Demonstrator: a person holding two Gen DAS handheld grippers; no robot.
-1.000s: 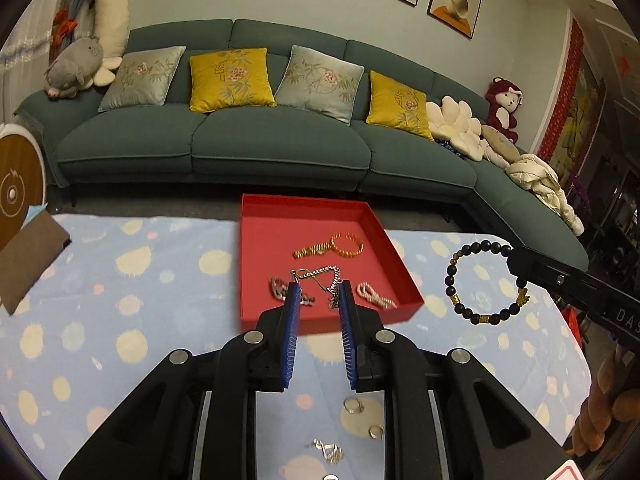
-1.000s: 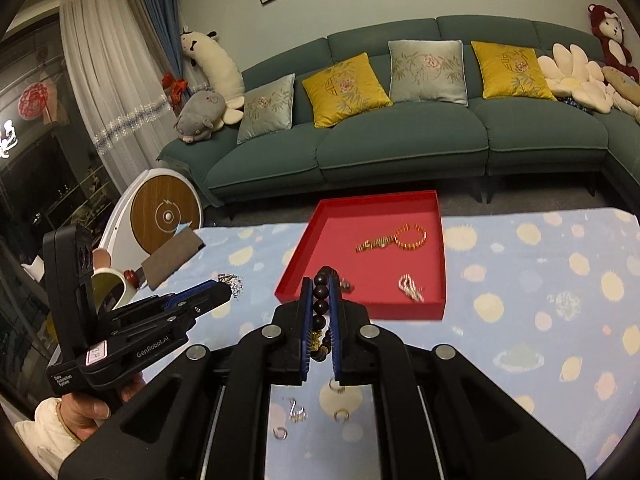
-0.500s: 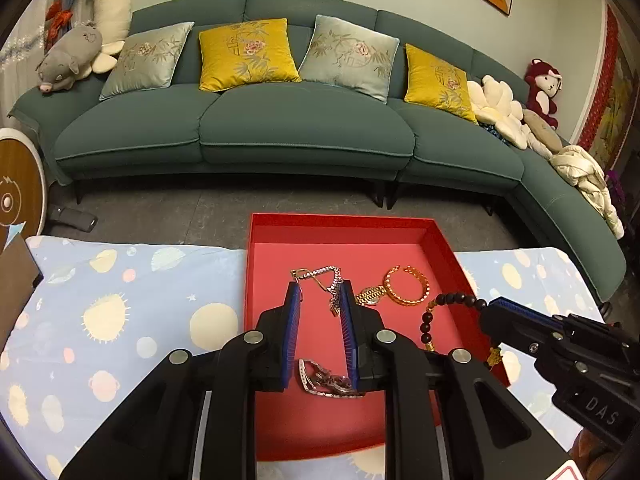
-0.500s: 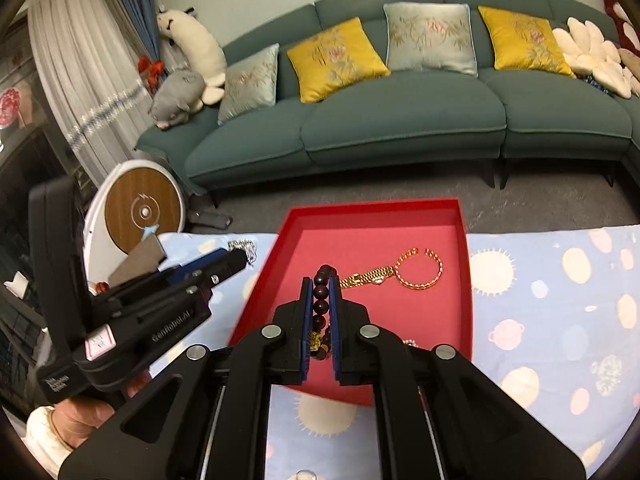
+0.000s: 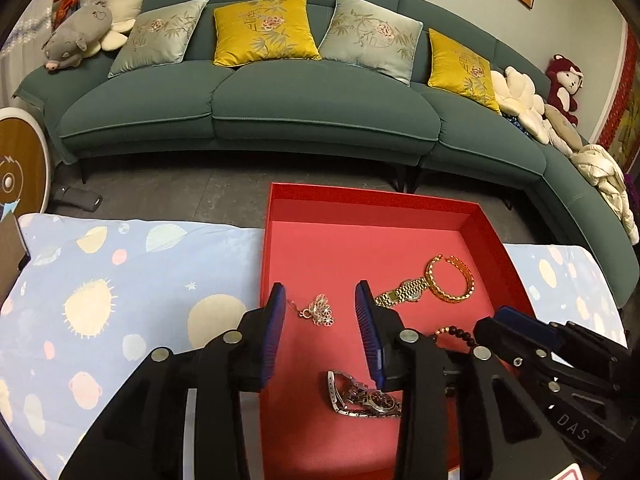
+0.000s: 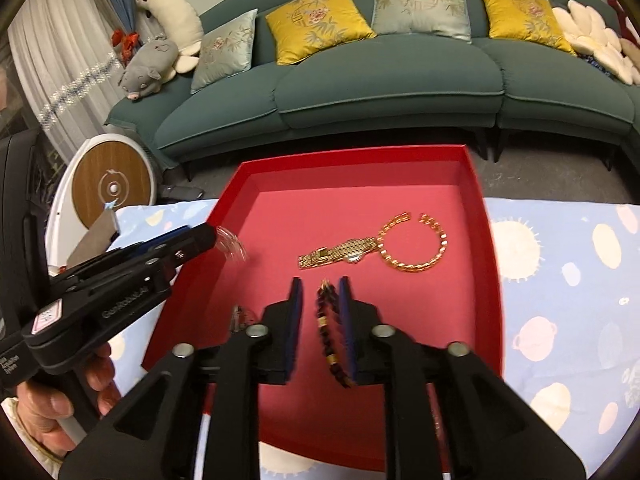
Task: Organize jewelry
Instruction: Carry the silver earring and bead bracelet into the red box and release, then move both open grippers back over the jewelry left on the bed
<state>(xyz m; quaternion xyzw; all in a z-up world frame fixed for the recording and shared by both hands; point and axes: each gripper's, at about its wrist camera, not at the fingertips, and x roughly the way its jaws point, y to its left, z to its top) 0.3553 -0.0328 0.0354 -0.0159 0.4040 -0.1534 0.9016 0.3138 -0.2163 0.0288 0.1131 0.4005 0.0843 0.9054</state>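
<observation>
Dark bead bracelet [image 6: 329,332] | between right tool [image 6: 320,294] jaws (opening, released) | over red tray [image 6: 476,216]

Over the red tray [image 6: 478,216] the right gripper [image 6: 320,292] is opening its jaws, dark bead bracelet [image 6: 330,334] loose between them. Gold watch [image 6: 340,254] and gold bangle [image 6: 414,242] lie mid-tray, touching. The left gripper [image 6: 212,236] sits at the tray's left wall, something silvery blurred at its tip.
</observation>
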